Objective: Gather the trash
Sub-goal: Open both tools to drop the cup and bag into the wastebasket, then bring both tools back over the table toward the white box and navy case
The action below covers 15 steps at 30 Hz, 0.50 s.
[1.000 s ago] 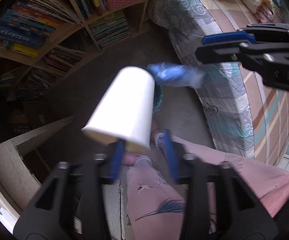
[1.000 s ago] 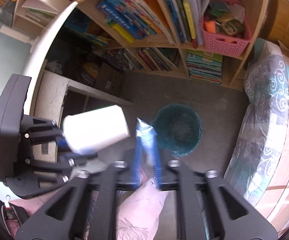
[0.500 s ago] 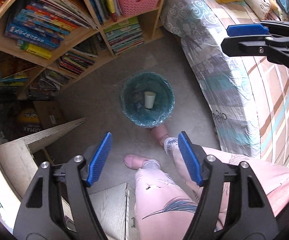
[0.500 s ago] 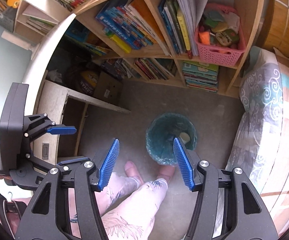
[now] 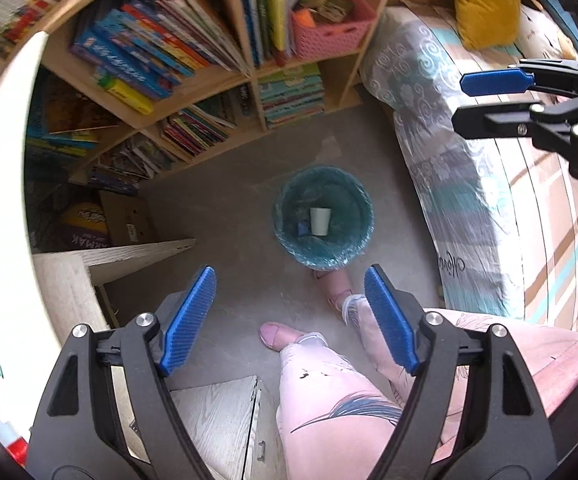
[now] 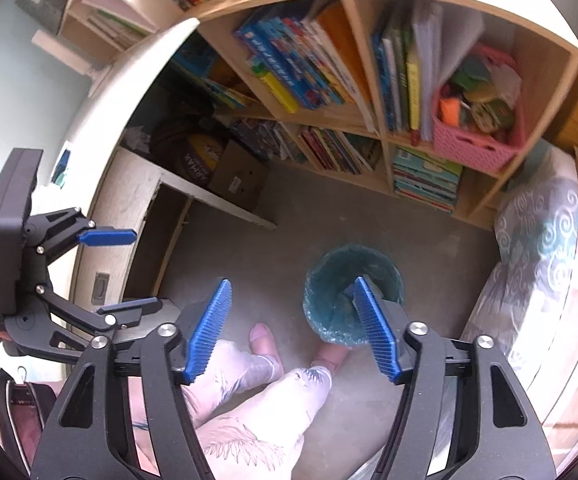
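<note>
Blue ribbed pads line both sets of jaws, and both stand spread wide with nothing between them. The left gripper (image 5: 289, 316) hangs high over a grey floor (image 5: 229, 216), its jaws framing the person's feet in pink slippers (image 5: 275, 334) and patterned pale trousers (image 5: 329, 400). The right gripper (image 6: 293, 328) hovers alongside (it shows in the left wrist view at the right edge (image 5: 501, 100), jaws parted there too), while the left gripper appears at the left edge of the right wrist view (image 6: 117, 272).

Below and ahead of both stands a round bin (image 5: 323, 218) lined with a teal plastic bag, set on the floor just beyond the slippers. Inside it lies a white paper cup (image 5: 320, 221), mouth up, with a small blue scrap (image 5: 302, 229) beside it. From the right wrist view the bin (image 6: 329, 288) is partly hidden behind the right-hand pad, and its contents cannot be made out.

Beyond the bin rises a wooden bookshelf (image 5: 249, 76) packed with leaning picture books, a pink basket (image 5: 325, 38) in one upper compartment. A cardboard box (image 5: 129, 216) sits on the floor to the left, near a pale wooden tabletop (image 5: 61, 280). A bed (image 5: 489, 200) with a swirl-and-stripe cover runs along the right, a mustard cushion (image 5: 481, 4) at its head.
</note>
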Tool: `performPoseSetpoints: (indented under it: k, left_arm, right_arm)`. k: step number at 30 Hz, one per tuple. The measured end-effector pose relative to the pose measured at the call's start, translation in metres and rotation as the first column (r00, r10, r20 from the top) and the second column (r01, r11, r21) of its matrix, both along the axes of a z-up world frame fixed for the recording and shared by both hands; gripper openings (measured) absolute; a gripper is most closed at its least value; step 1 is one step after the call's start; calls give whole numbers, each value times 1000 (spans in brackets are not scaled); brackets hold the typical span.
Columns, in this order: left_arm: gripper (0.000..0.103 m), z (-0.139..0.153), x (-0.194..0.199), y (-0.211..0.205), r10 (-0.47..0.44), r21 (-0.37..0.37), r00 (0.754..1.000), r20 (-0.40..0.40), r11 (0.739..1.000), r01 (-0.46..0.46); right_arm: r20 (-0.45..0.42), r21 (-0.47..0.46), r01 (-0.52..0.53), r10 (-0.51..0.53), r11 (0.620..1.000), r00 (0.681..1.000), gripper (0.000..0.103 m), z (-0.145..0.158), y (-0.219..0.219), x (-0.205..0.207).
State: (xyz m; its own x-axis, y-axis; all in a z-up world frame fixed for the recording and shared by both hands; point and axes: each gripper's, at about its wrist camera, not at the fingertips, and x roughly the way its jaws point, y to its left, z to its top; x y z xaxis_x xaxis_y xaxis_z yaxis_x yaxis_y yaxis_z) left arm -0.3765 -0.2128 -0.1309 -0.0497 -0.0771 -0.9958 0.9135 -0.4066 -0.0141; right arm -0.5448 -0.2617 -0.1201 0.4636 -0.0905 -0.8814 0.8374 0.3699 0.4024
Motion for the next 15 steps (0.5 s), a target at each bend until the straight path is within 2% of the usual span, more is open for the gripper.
performPoseSetpoints:
  k: [4,9,13,15]
  left_arm:
    - [76,13,20,5,54,-33,999,7,998,-54]
    - [81,30,52,15,157,-78,987,19,985,-156]
    - [82,44,85,30,258,-111,966,27,961,-254]
    - [84,52,106,40,320,-131,947,32,941,-313]
  right_arm:
    - [9,-19,-81,81,997,997,69,10,-7,24]
    - [16,-59,-219,220,974,975,73,25,-13,65]
    - [13,-86,-342,344,936,939,74,37,-17,105]
    - [11,-101,-407,410,908,912,74,43,-18,129]
